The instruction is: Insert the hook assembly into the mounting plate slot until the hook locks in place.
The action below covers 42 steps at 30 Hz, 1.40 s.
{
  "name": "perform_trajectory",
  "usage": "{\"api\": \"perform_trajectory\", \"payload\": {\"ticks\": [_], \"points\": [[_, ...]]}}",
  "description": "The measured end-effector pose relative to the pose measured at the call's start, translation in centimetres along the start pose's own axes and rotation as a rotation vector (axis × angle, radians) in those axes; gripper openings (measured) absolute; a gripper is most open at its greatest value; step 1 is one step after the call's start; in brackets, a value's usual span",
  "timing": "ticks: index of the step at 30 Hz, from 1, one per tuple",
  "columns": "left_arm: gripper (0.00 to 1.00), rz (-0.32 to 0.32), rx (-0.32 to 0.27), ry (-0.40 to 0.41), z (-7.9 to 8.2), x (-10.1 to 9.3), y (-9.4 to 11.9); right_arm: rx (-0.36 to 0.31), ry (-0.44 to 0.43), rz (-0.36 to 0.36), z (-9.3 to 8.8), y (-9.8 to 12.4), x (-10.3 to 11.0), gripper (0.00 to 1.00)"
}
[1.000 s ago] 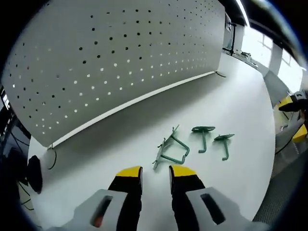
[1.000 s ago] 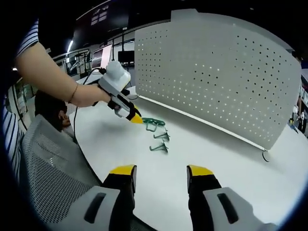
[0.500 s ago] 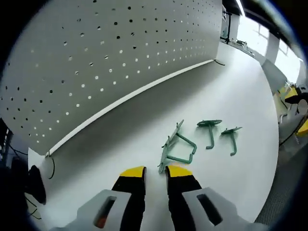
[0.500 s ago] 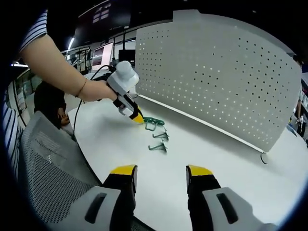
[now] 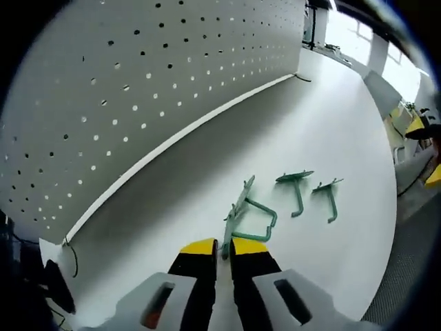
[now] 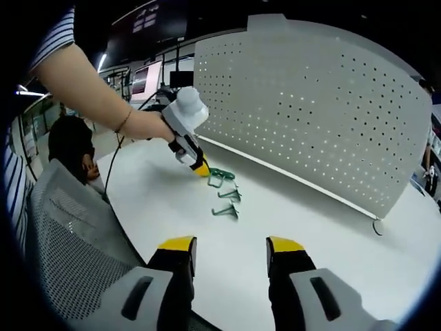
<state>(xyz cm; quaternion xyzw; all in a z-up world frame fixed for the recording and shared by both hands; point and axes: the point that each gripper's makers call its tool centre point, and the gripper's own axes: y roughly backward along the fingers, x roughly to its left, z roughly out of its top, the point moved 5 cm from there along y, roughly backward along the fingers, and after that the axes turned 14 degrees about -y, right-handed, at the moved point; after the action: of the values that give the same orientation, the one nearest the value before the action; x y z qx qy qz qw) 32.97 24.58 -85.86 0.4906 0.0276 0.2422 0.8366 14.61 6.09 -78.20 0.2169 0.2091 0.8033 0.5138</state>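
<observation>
Presently, in the left gripper view, we find the left gripper (image 5: 222,249) with its yellow-tipped jaws drawn nearly together about the near end of the green mounting plate (image 5: 235,212), which lies tilted on the white table (image 5: 344,158); whether the jaws actually clamp it we cannot tell. Half a second ago a wider gap stood between those jaws and the plate end lay just ahead of them; a second ago they were wider still and farther off. A bent green hook loop (image 5: 260,219) stands joined to the plate. Two loose green hooks (image 5: 298,189) (image 5: 329,196) lie just beside it, apart from each other. The perforated white panel (image 5: 138,83) stands behind.

In the right gripper view, the right gripper (image 6: 229,249) hangs with jaws spread wide, nothing between them, unchanged from the earlier frames. We see there a hand (image 6: 148,124) pressing the left gripper (image 6: 200,168) down at the green parts (image 6: 222,177), steeper than before.
</observation>
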Motion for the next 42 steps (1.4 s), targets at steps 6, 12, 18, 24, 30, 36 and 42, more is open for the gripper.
{"api": "perform_trajectory", "payload": {"ticks": [6, 12, 18, 24, 30, 36, 42], "points": [[0.05, -0.016, -0.01, 0.003, 0.1, -0.1, -0.1, -0.001, 0.0, -0.001, 0.0, 0.0, 0.0, 0.38], [0.03, -0.021, -0.009, 0.017, -0.1, -0.2, 0.3, -0.012, -0.013, -0.006, 0.2, 0.2, -0.3, 0.37], [0.02, -0.004, -0.008, 0.016, -0.3, 0.0, 1.2, -0.017, 0.03, -0.025, 0.3, 0.2, -0.4, 0.39], [0.01, 0.031, -0.104, 0.164, 0.8, 0.4, 3.6, -0.011, 0.006, -0.018, 0.2, 0.1, -0.5, 0.4], [0.02, 0.077, -0.231, 0.287, 2.2, 0.6, 7.0, -0.058, 0.021, -0.028, 0.9, 0.6, -0.5, 0.38], [0.01, 0.098, -0.268, 0.301, 2.4, -0.7, 9.3, -0.056, -0.012, -0.012, 0.8, 0.5, -0.5, 0.38], [0.01, 0.084, -0.319, 0.377, 2.7, -2.8, 10.8, -0.061, -0.032, 0.002, 0.9, 0.5, -0.4, 0.36]]}}
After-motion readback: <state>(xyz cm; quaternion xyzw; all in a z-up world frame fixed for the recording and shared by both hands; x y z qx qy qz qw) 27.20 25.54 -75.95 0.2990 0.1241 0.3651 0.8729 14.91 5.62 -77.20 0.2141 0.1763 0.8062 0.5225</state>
